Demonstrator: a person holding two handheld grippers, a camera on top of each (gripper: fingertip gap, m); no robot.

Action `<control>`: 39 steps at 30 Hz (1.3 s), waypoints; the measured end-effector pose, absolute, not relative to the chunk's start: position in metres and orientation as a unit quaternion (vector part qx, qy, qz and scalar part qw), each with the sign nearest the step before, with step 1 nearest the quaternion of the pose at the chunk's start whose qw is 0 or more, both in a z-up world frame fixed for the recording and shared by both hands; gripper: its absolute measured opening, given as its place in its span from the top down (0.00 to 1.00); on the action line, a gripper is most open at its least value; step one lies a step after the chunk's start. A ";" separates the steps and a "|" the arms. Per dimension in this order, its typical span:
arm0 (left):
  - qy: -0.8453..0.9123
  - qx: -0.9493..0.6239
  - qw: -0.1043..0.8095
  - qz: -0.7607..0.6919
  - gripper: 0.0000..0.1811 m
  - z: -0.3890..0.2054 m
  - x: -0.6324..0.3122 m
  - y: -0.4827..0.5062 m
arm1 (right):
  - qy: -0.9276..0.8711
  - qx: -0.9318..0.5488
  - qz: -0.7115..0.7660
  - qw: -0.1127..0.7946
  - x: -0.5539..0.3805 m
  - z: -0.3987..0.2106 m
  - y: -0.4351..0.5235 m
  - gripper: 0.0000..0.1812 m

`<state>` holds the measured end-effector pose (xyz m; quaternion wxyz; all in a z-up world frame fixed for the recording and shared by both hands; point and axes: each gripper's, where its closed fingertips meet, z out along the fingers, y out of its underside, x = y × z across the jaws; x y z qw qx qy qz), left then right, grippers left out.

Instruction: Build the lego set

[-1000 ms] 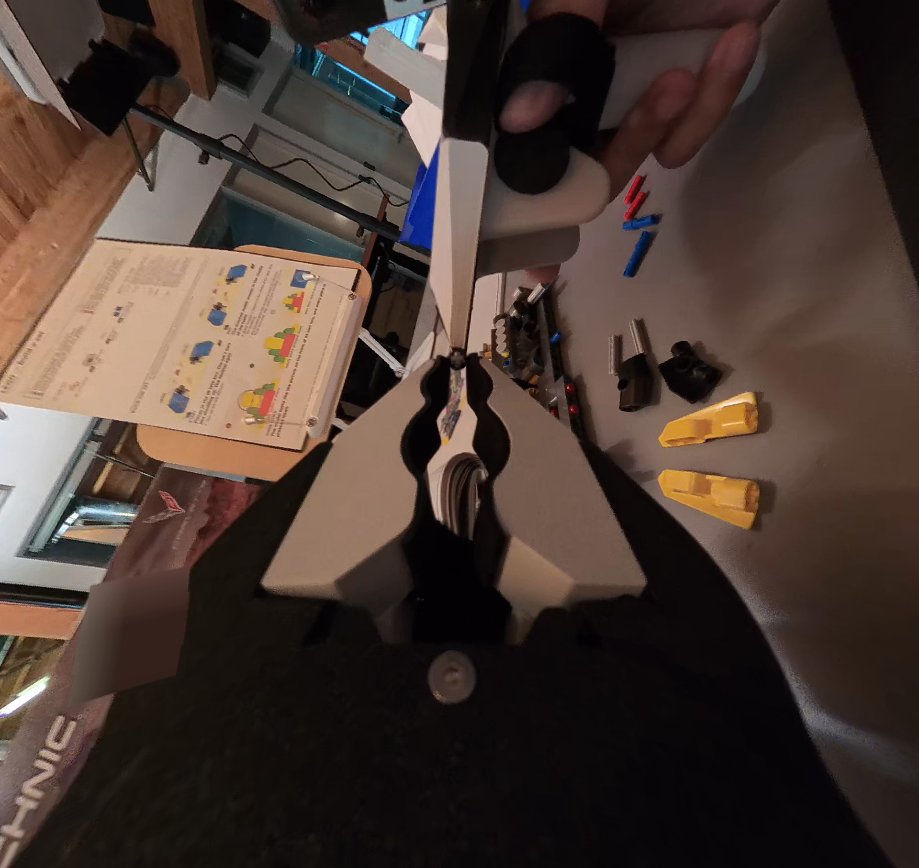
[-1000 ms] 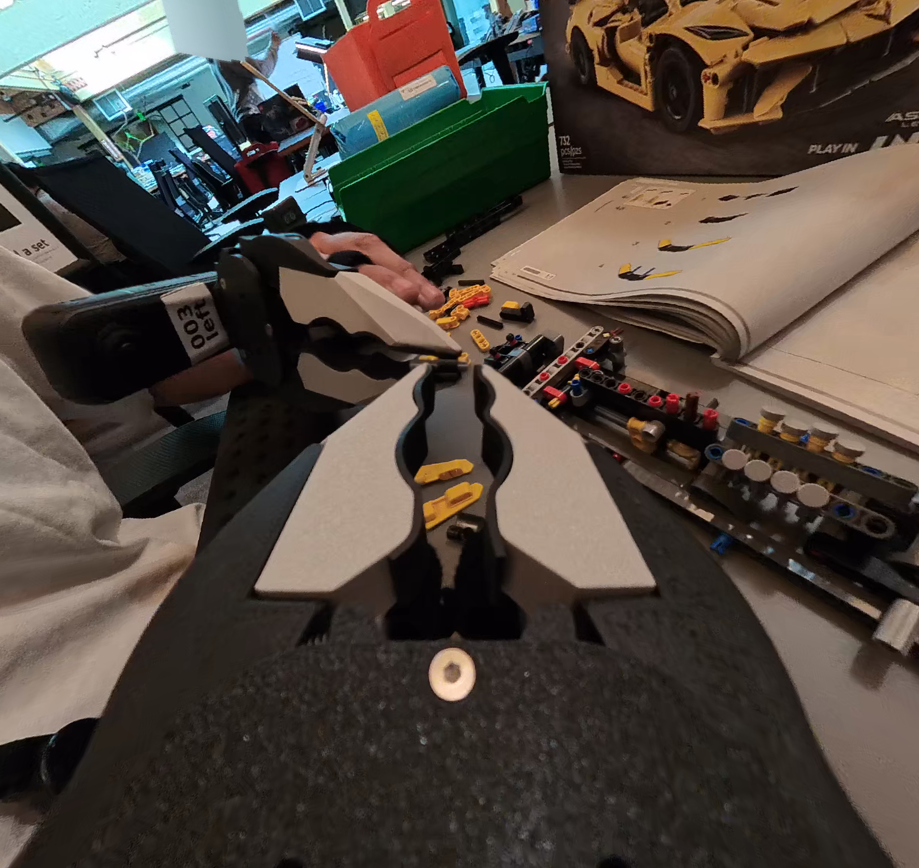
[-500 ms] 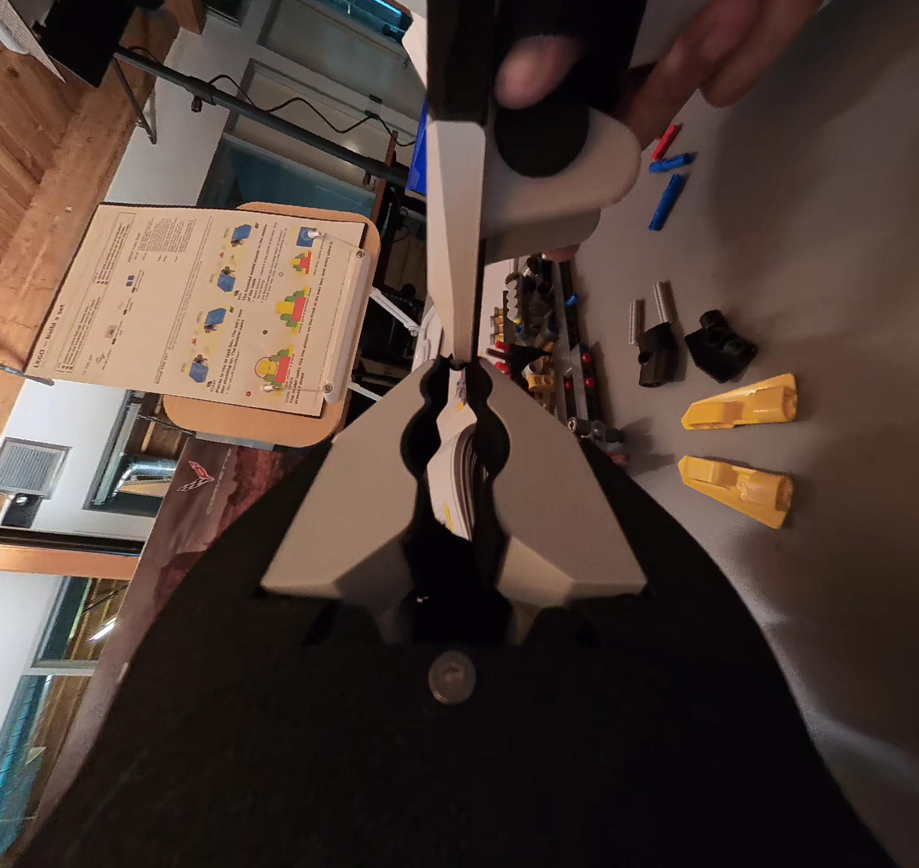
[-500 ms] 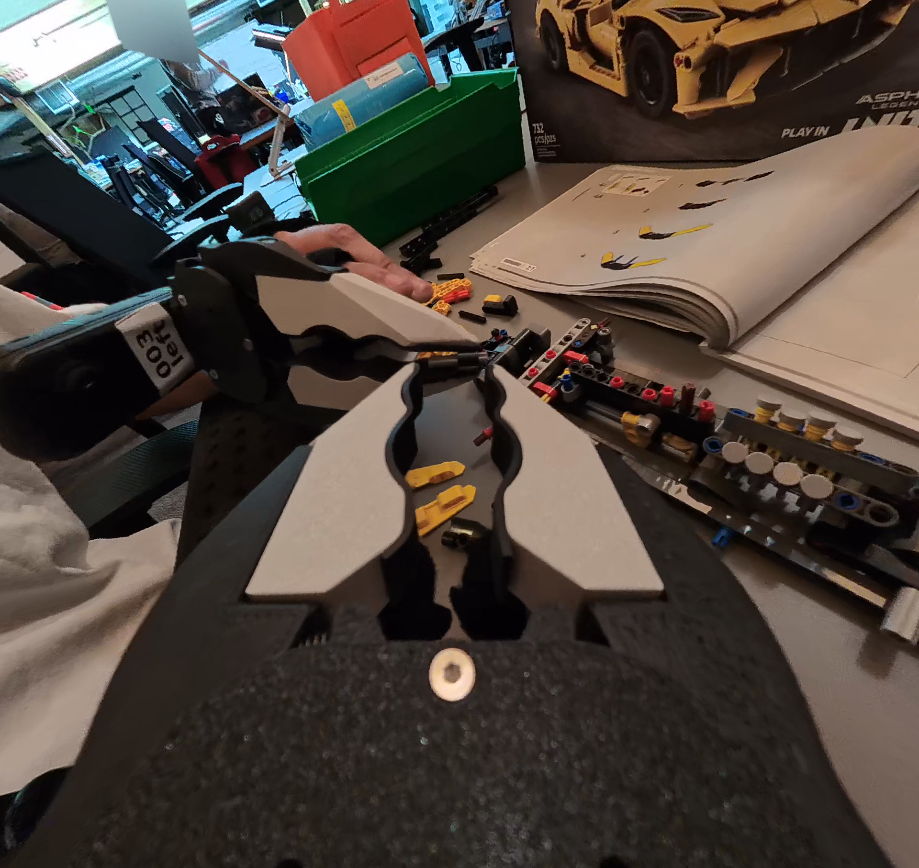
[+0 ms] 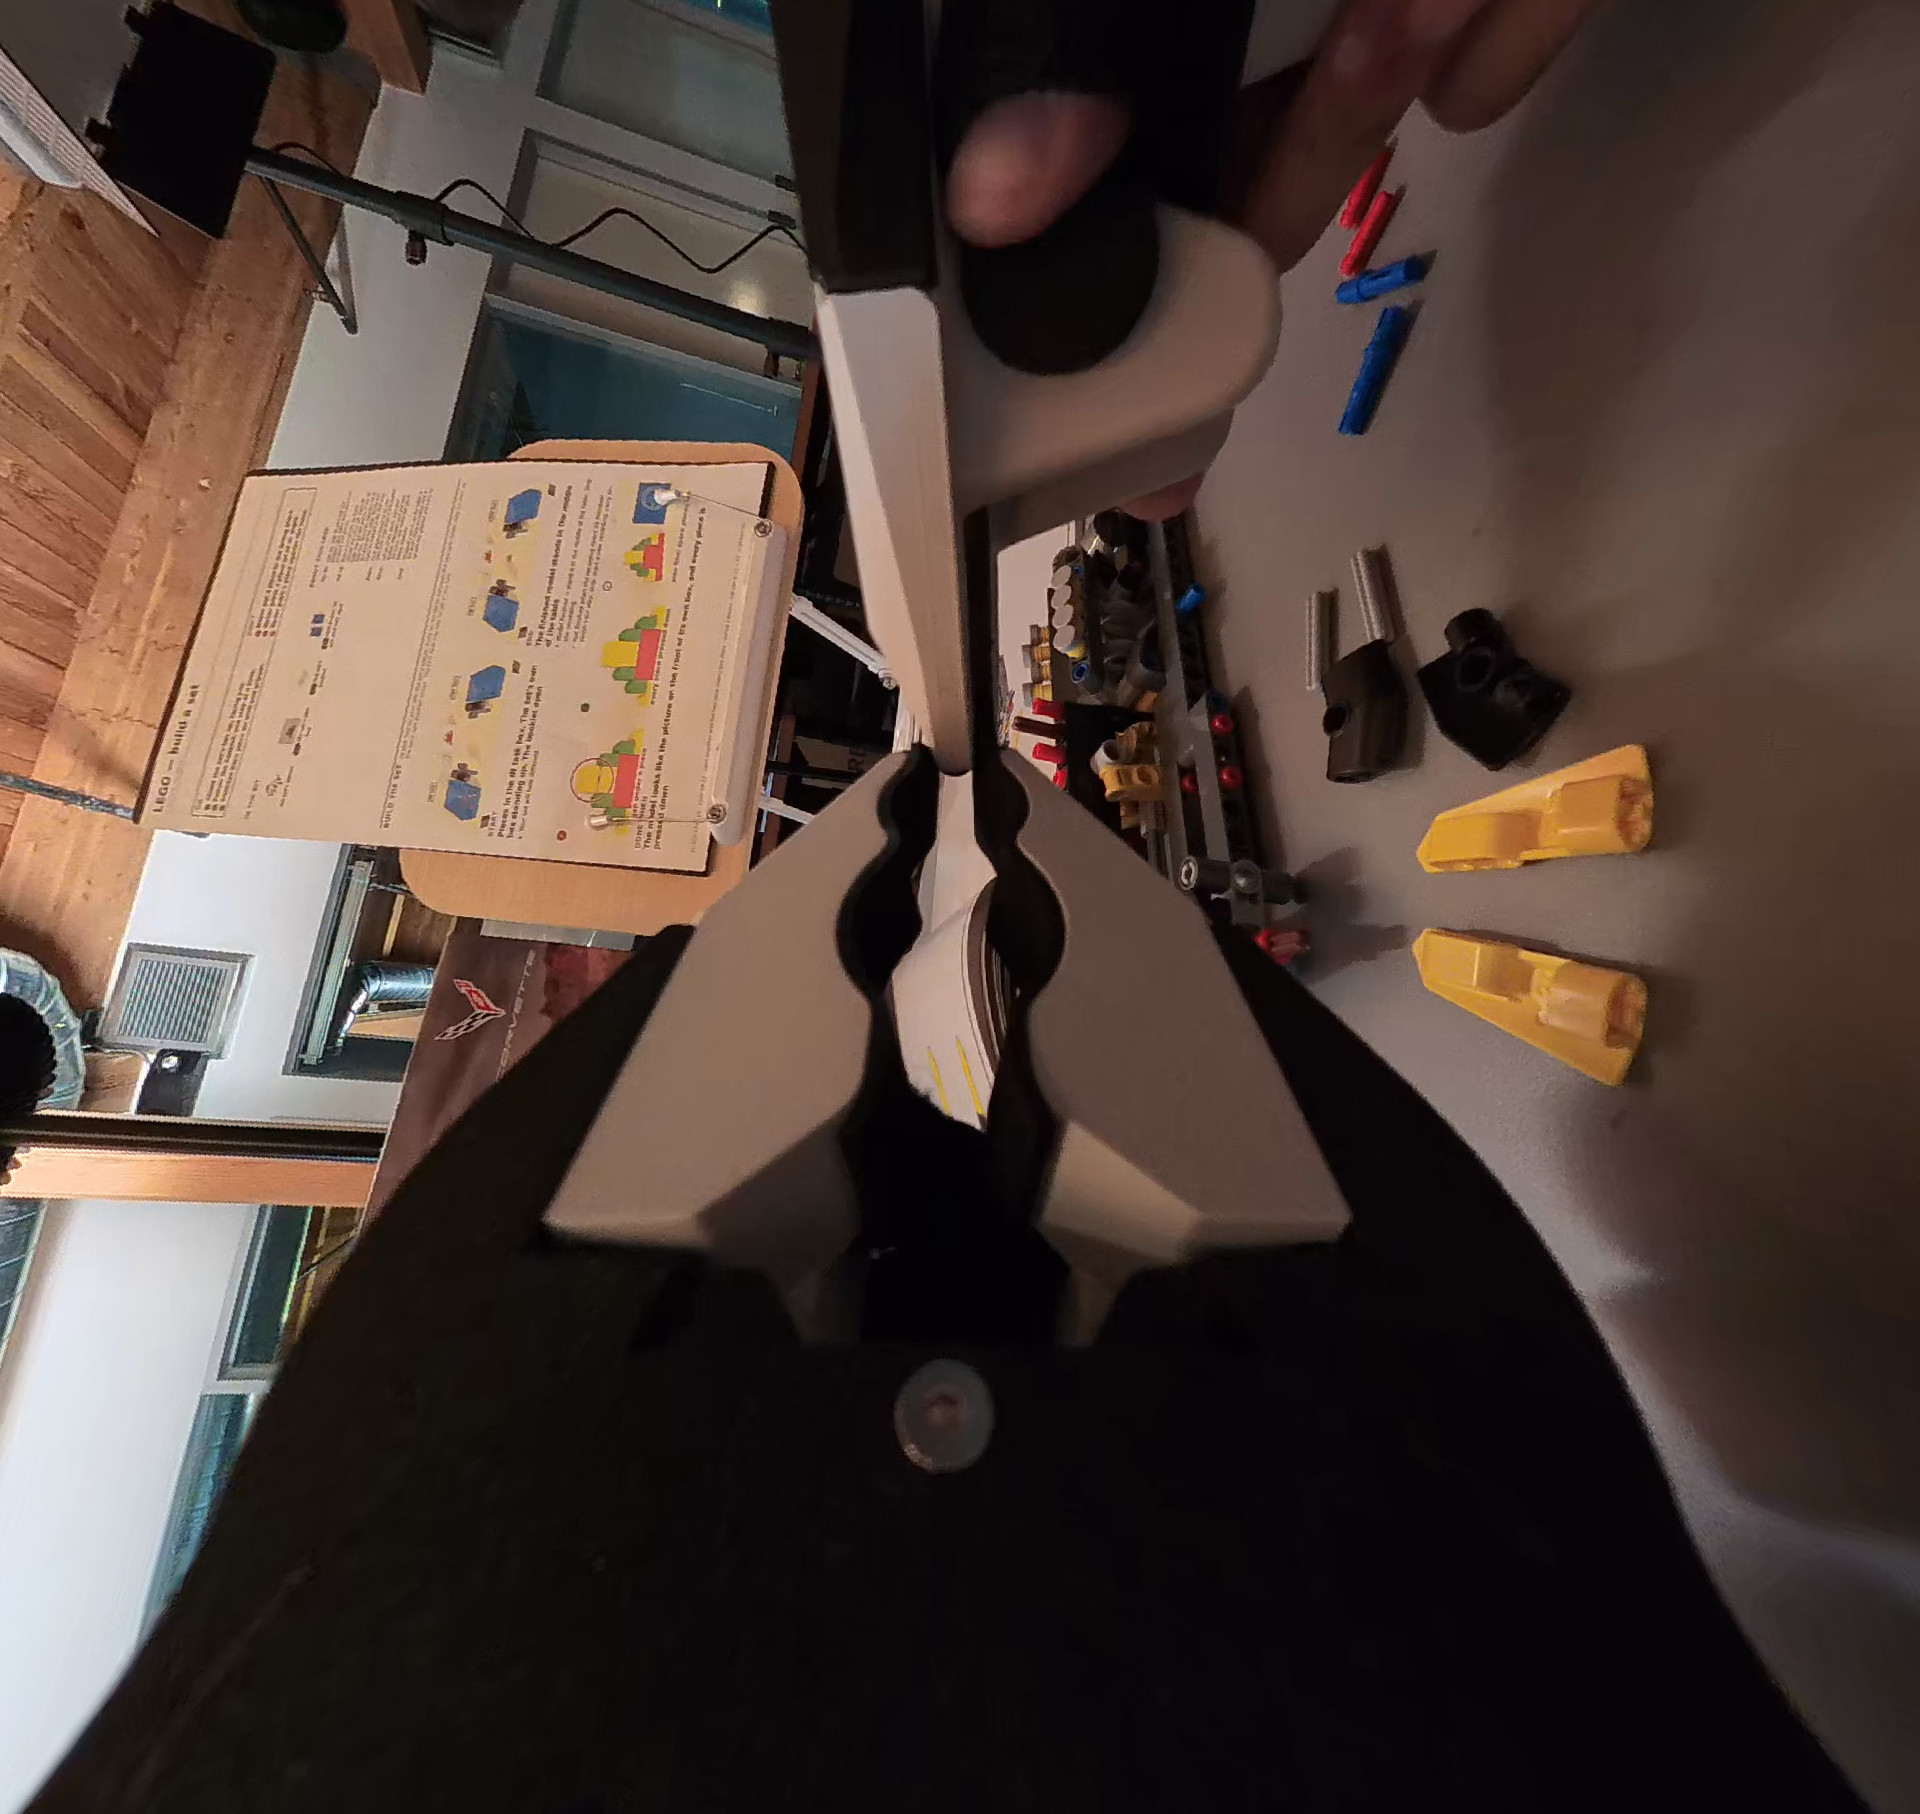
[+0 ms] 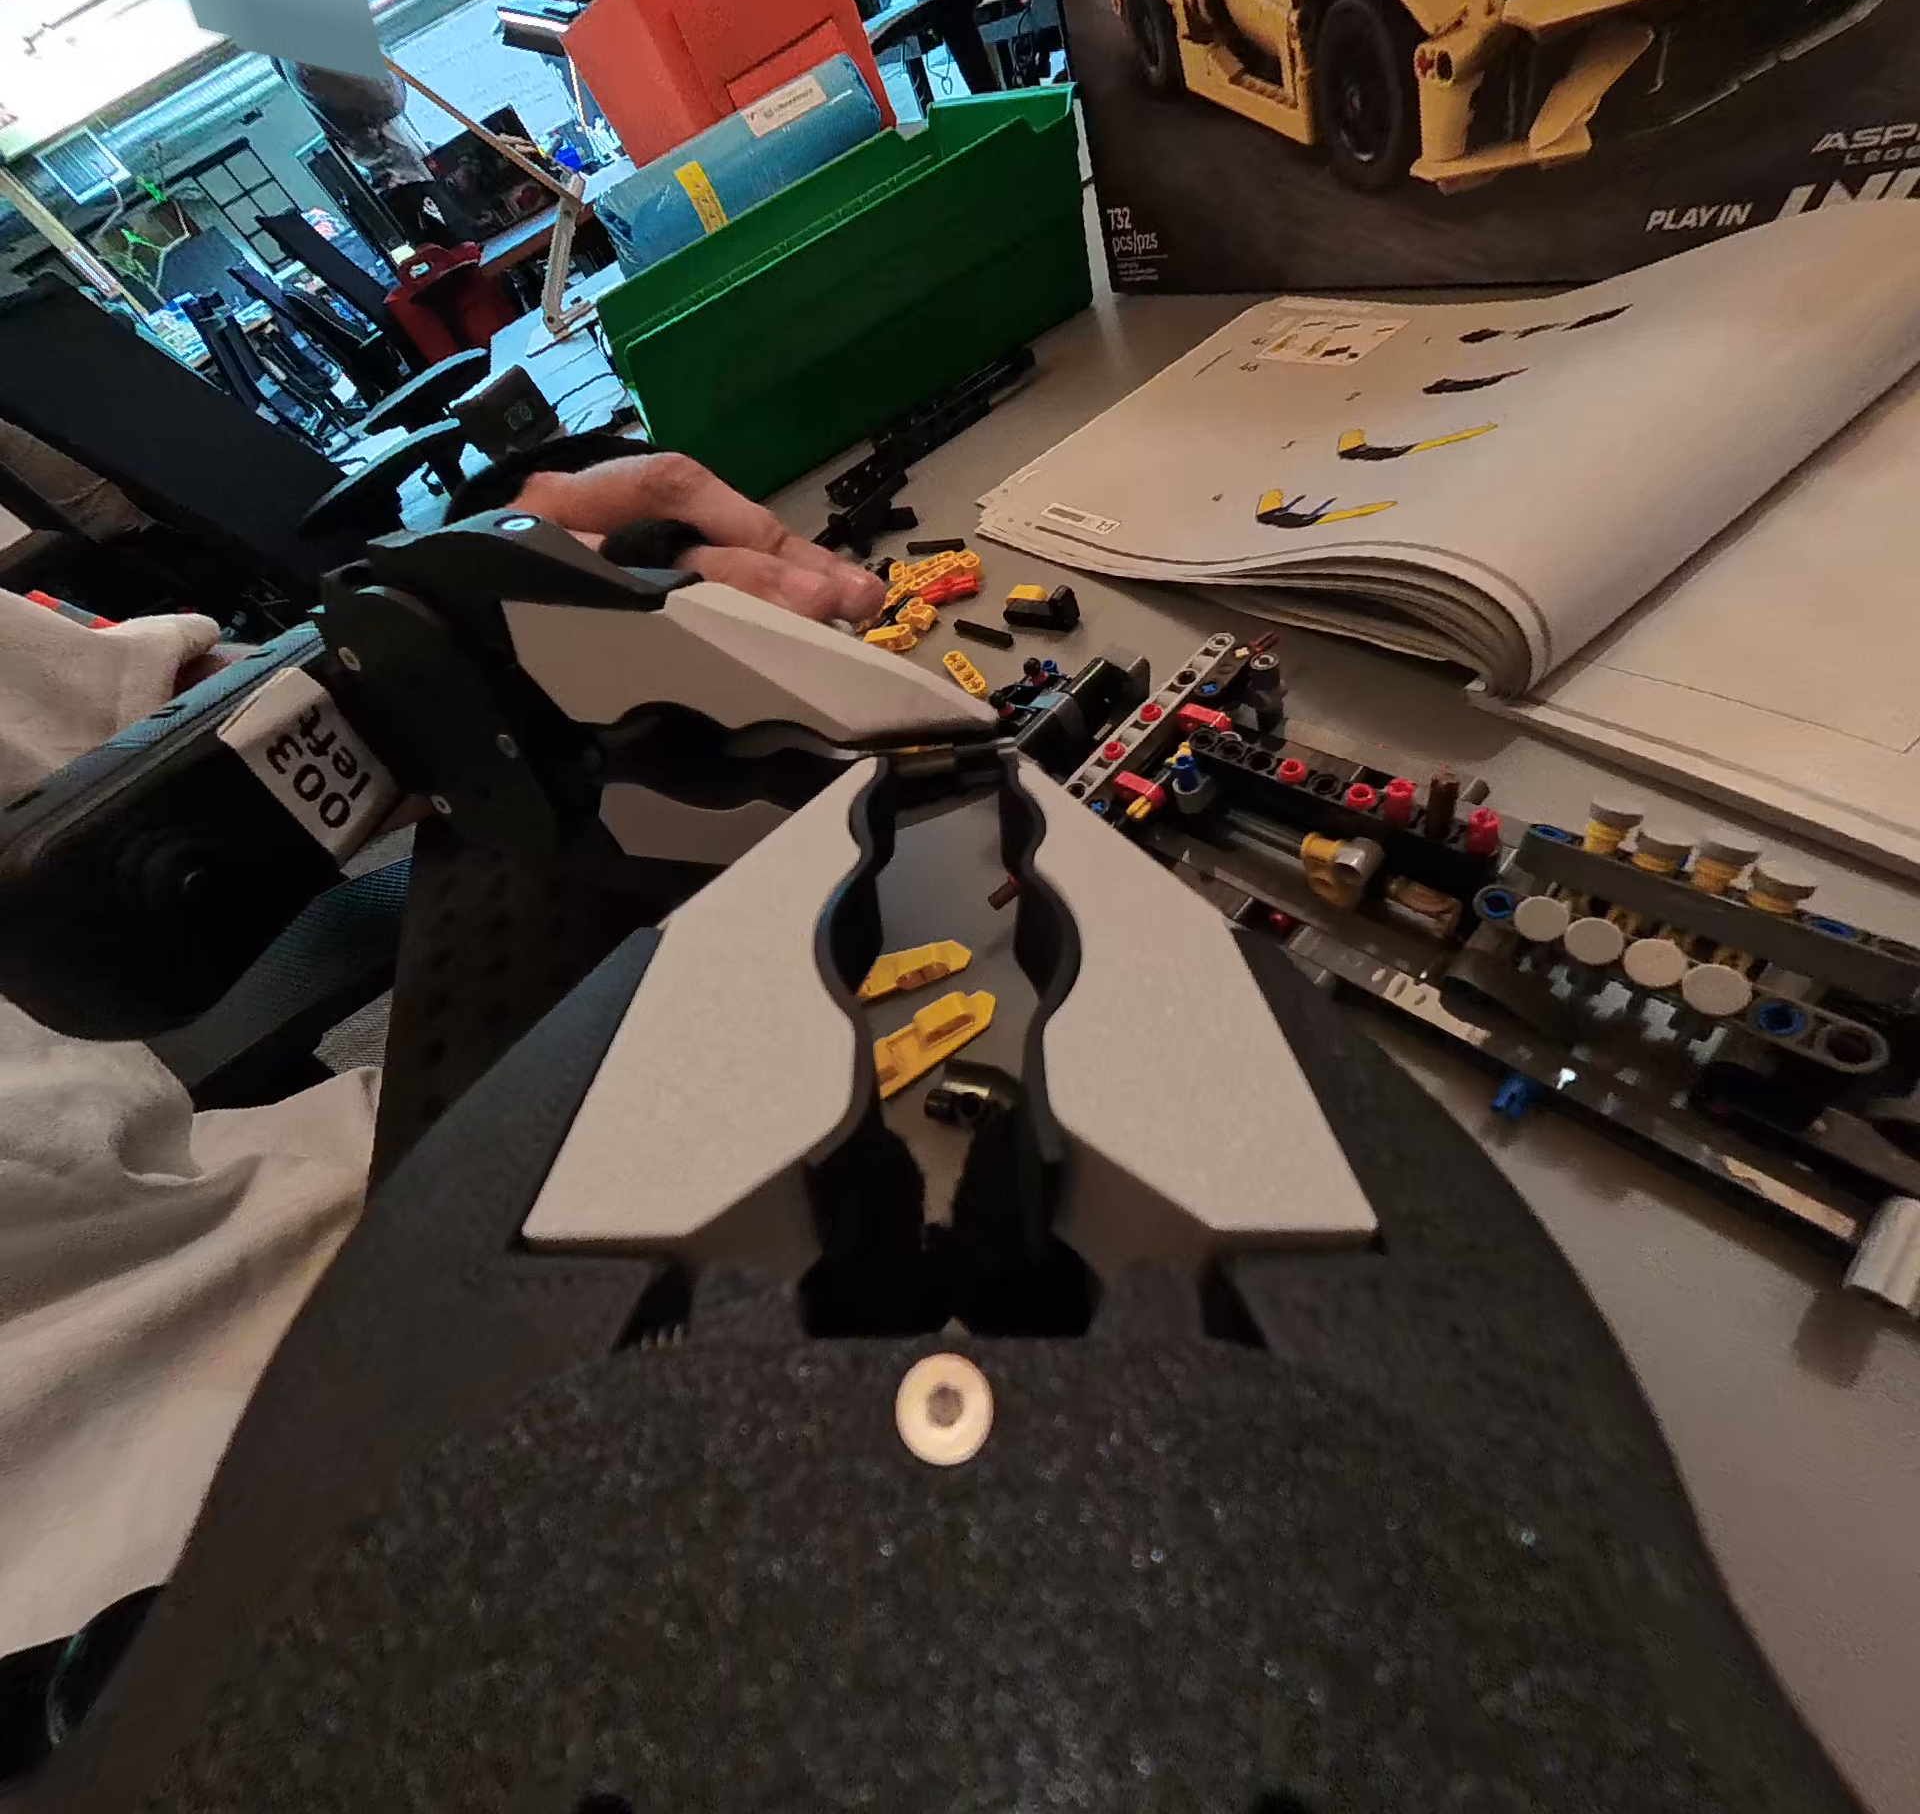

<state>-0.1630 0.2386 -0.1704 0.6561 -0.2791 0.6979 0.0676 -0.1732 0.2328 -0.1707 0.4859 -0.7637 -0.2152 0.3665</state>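
My left gripper (image 5: 954, 767) is shut on a small dark piece (image 6: 925, 758), held in the air above the table. It also shows in the right wrist view (image 6: 971, 738), coming in from the left. My right gripper (image 6: 948, 772) is open, with one tip on either side of that piece. In the left wrist view the right gripper (image 5: 951, 725) comes down from above and meets my left tips. The part-built dark chassis (image 6: 1455, 881) lies on the table to the right. Two yellow wedge panels (image 5: 1538, 819) lie below the grippers.
Two black connectors (image 5: 1366, 715), grey axles and blue and red pins (image 5: 1371, 351) lie on the grey table. An open instruction booklet (image 6: 1507, 476), the set's box (image 6: 1507, 71), a green bin (image 6: 862, 310) and loose yellow and red pieces (image 6: 925, 590) lie beyond. Left and right tips are no more than a few centimetres apart.
My right gripper's jaws have spread from nearly shut to open around the piece. Both grippers have shifted slightly but stay tip to tip. The left gripper stays shut.
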 end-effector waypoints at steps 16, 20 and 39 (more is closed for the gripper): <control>0.698 -0.279 0.656 0.070 0.97 -0.171 -0.163 0.239 | -0.222 -0.764 0.357 0.489 -0.173 -0.171 0.233 0.90; 0.698 -0.279 0.656 0.069 0.97 -0.171 -0.163 0.239 | -0.222 -0.765 0.358 0.488 -0.173 -0.172 0.233 0.91; 0.699 -0.278 0.656 0.068 0.97 -0.171 -0.162 0.240 | -0.224 -0.765 0.353 0.489 -0.172 -0.172 0.233 0.92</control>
